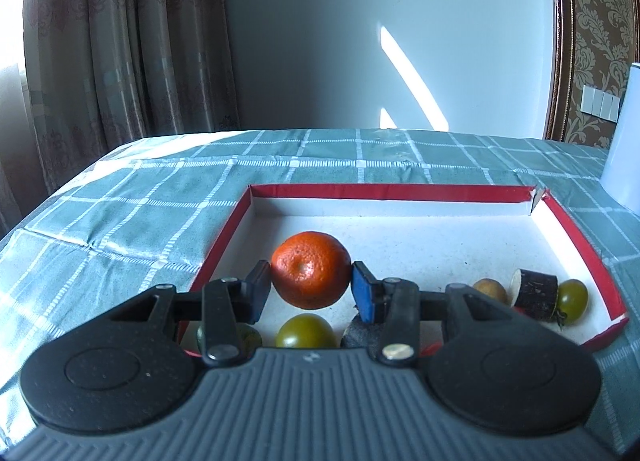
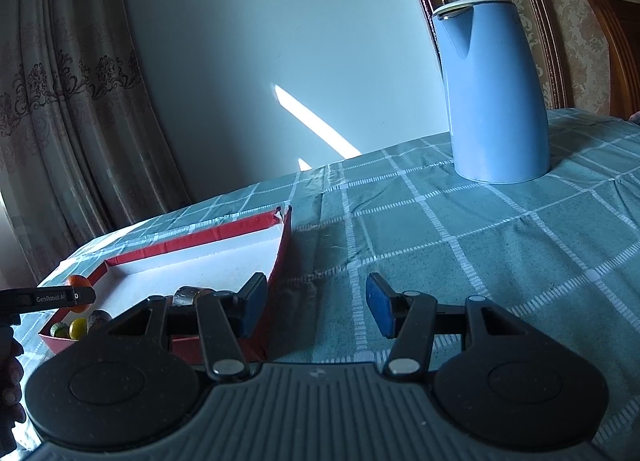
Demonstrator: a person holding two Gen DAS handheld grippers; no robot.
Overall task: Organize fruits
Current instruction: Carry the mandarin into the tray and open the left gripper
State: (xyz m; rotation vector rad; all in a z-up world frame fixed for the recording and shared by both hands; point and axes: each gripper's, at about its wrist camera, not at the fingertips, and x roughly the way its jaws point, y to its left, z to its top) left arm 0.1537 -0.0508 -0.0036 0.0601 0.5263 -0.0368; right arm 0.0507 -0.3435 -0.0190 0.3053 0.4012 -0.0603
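A green checked tablecloth (image 1: pixel 120 221) covers the table, and on its far right stands a tall blue kettle (image 2: pixel 496 101), well apart from the fruit and out of the way. The shallow red-edged box (image 1: pixel 360 191) serves as the collecting tray, with most pieces gathered along its near side. The left gripper (image 1: pixel 312 287) is clenched on the orange (image 1: pixel 310 269), holding it lifted above a green tomato (image 1: pixel 307 331), probably to reposition it inside the box. The right gripper (image 2: pixel 316 303) hangs released over bare cloth just right of the box, holding nothing. Lettering on the other tool's side reads "GenRobot.AI".
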